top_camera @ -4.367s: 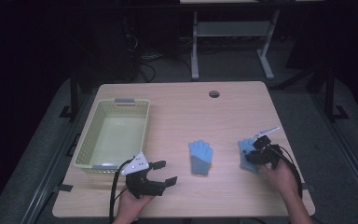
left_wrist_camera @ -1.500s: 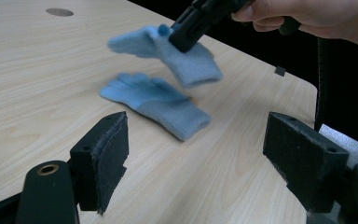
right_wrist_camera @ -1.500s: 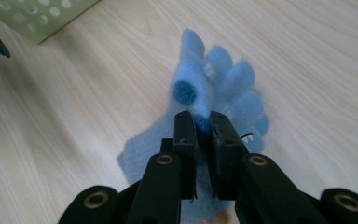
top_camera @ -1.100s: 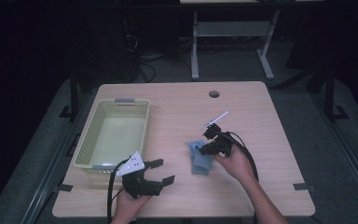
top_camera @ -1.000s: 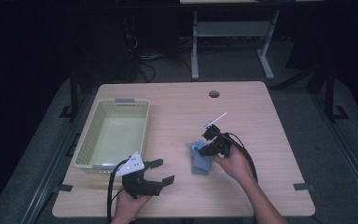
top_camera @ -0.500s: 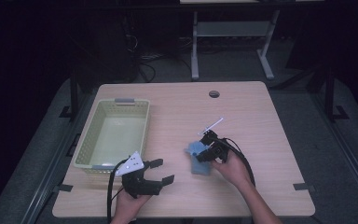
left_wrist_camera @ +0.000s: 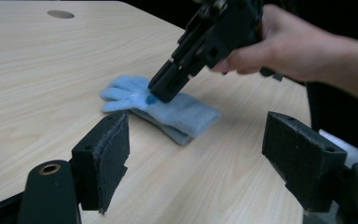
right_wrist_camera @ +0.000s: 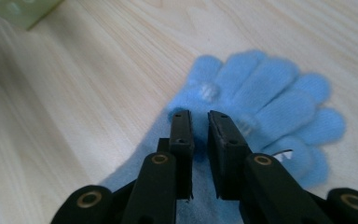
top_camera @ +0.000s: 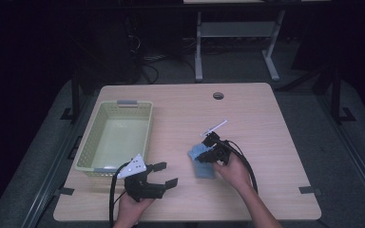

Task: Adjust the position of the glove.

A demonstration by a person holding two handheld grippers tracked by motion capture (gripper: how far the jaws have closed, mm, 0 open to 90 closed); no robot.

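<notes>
Left of centre on the pale wooden table point(top_camera: 266, 118), the left gripper point(top_camera: 164, 175) stood wide open and empty, while the right gripper point(right_wrist_camera: 199, 128), nearly closed, pinched the stacked light-blue knitted gloves point(top_camera: 200, 161) directly beneath it, cuffs toward the person.

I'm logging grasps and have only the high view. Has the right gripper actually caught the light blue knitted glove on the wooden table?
Observer: Yes. In the right gripper view, the right gripper has just been closing its jaws, and they pinch a fold of the light blue knitted glove.
Reviewer: One glove or two?
Observer: Two. The left gripper view shows a lower glove under the top one.
Reviewer: And the left gripper?
Observer: The left gripper stands wide open, with nothing between its pads.
</notes>
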